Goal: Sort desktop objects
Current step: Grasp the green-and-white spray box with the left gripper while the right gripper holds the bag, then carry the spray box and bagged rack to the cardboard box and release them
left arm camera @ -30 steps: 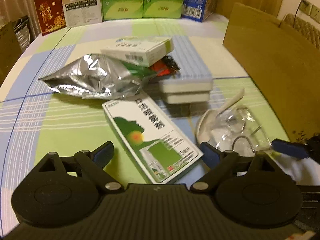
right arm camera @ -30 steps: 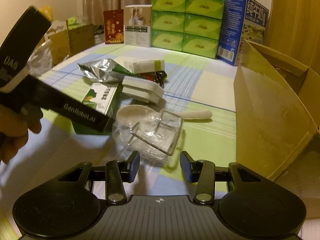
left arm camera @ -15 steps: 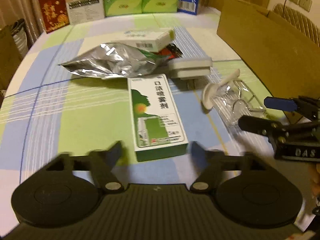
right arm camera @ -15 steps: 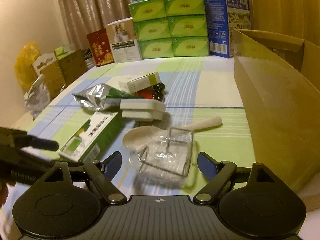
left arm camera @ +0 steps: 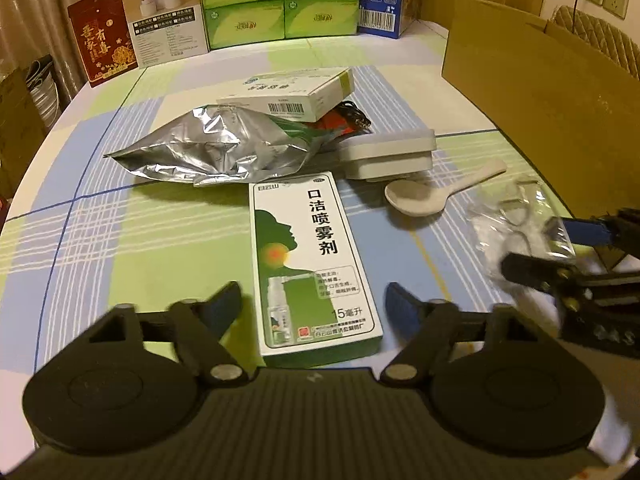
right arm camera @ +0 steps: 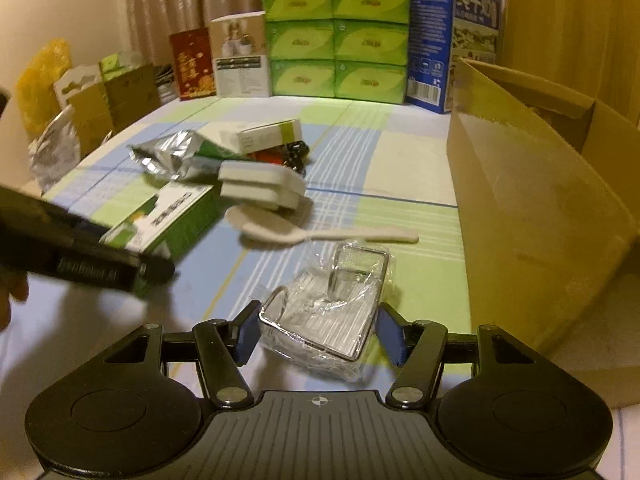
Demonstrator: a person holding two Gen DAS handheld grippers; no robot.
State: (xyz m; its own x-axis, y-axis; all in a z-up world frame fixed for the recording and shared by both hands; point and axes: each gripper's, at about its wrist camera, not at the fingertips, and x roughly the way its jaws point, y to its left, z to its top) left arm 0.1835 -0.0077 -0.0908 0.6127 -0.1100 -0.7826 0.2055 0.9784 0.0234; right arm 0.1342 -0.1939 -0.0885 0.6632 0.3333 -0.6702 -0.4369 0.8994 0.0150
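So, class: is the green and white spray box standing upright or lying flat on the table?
Lying flat. The spray box rests on its broad back on the table, printed front facing up, between the fingers of the closing left gripper.

A green-and-white spray box [left arm camera: 314, 264] is lying flat, face up, on the checked worktop [left arm camera: 120, 240]. Behind it a crumpled silver foil pouch [left arm camera: 216, 148] is sprawling on its side, its far end tucked under a white-and-green carton [left arm camera: 288, 94]. Two stacked white sponges [left arm camera: 390, 154] are sitting just beside a cream spoon [left arm camera: 424, 196], bowl up. A wire rack [right arm camera: 336, 312] (wrapped in clear plastic) is resting nearer the cardboard box [right arm camera: 540, 200].
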